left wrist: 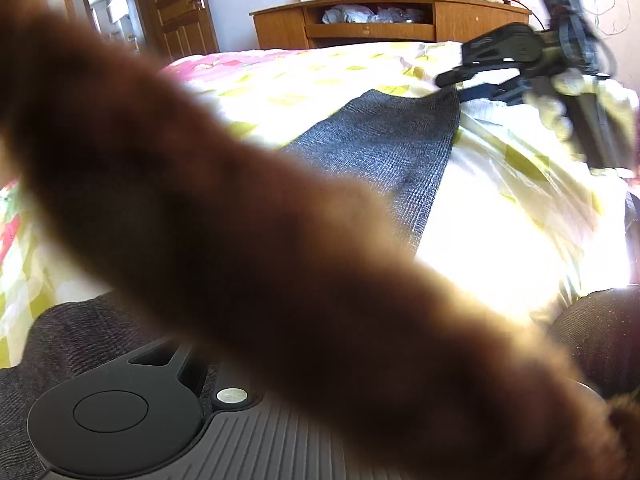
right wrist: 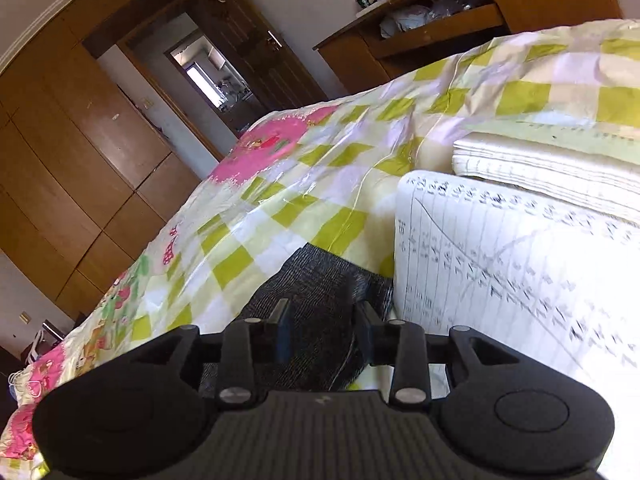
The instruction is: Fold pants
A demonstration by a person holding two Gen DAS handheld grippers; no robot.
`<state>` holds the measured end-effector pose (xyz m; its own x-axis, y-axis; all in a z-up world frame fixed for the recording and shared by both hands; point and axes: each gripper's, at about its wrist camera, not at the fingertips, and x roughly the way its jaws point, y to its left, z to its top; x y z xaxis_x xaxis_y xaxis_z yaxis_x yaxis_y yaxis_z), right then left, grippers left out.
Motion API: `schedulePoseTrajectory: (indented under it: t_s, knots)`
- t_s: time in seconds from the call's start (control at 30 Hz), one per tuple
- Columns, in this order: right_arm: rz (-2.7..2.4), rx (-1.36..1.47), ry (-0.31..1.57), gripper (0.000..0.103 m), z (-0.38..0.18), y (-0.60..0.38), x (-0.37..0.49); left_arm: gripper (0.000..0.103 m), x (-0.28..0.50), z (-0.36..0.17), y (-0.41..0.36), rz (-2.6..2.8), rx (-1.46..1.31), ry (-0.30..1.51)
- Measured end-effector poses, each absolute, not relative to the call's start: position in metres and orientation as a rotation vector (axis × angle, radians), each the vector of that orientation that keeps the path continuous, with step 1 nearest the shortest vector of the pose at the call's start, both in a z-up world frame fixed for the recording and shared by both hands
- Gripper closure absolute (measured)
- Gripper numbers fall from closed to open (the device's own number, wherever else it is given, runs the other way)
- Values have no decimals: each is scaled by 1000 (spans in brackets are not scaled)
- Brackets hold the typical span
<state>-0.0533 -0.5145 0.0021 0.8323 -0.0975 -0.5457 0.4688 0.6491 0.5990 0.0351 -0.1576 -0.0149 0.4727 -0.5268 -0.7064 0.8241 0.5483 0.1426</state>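
Pants (left wrist: 384,140), dark grey knit, are lying flat on the bed (right wrist: 320,184) over the checked quilt, one end reaching toward 1 o'clock in the left view, where the right gripper (left wrist: 460,80) sits right at their far edge. From its own camera the right gripper (right wrist: 322,324) has its fingers apart with the cloth under and between them, not pinched as far as I can see. Left gripper: honestly can't tell, a blurry brown furry thing (left wrist: 280,240) covers most of that lens, fingers hidden. If I were doing this fold, I'd get both corners of one end pinched before lifting, then carry it over level so the edges line up. Writing: the notebook (right wrist: 520,280) at 3 o'clock has lined handwritten rows, too blurred to read. No brands visible.
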Motion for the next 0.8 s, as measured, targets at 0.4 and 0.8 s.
schedulePoseTrajectory:
  t_s: [0.4, 0.8]
  knots:
    - [-334, 954, 528, 53, -28, -504, -30, 72, 20, -20, -128, -816, 421, 705]
    - [-307, 1003, 471, 79, -35, -503, -11, 71, 24, -15, -109, -732, 362, 719]
